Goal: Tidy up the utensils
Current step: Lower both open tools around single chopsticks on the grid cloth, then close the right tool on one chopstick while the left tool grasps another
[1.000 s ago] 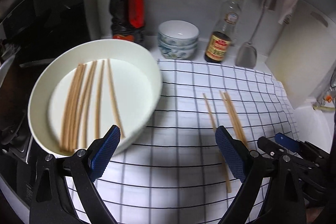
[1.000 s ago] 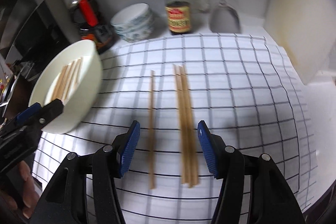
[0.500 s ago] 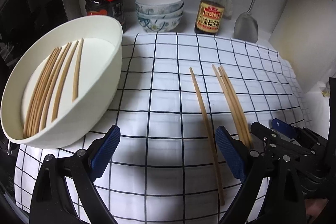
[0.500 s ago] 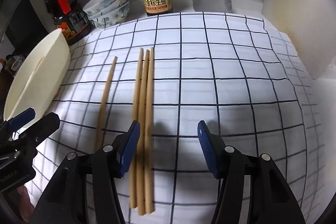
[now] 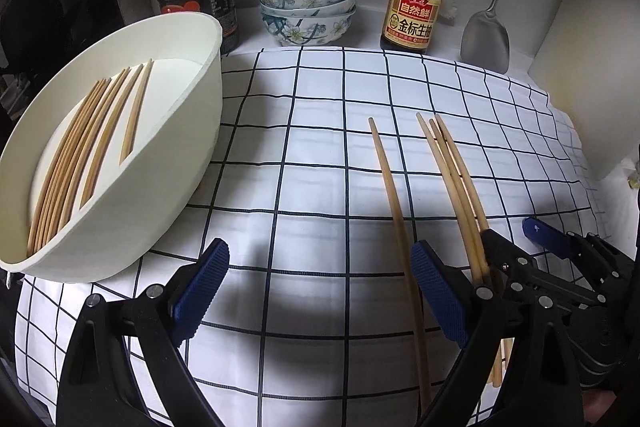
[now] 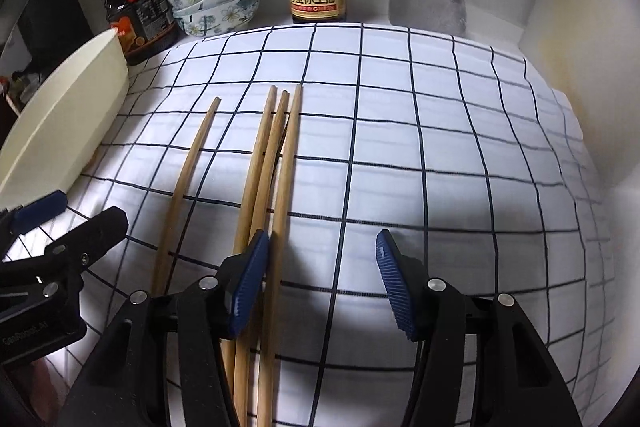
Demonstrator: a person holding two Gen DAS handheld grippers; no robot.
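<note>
White cloth with a dark grid (image 5: 304, 155) covers the counter, where four slim wooden chopsticks (image 6: 276, 163) lie right of a smooth oval white dish (image 5: 176, 131) holding more. Right tool (image 6: 320, 267), closing, straddles one chopstick without pinching it; left tool (image 5: 320, 291) gapes wide, empty. Bottles, stacked floral bowls (image 5: 307, 7) and a steel spatula (image 5: 485, 39) stand far.

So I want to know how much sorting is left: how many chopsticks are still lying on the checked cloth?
4. One single chopstick lies alone nearest the white basin; a bundle of three chopsticks lies side by side beside it, their near ends under the right claw. None appear hidden.
</note>
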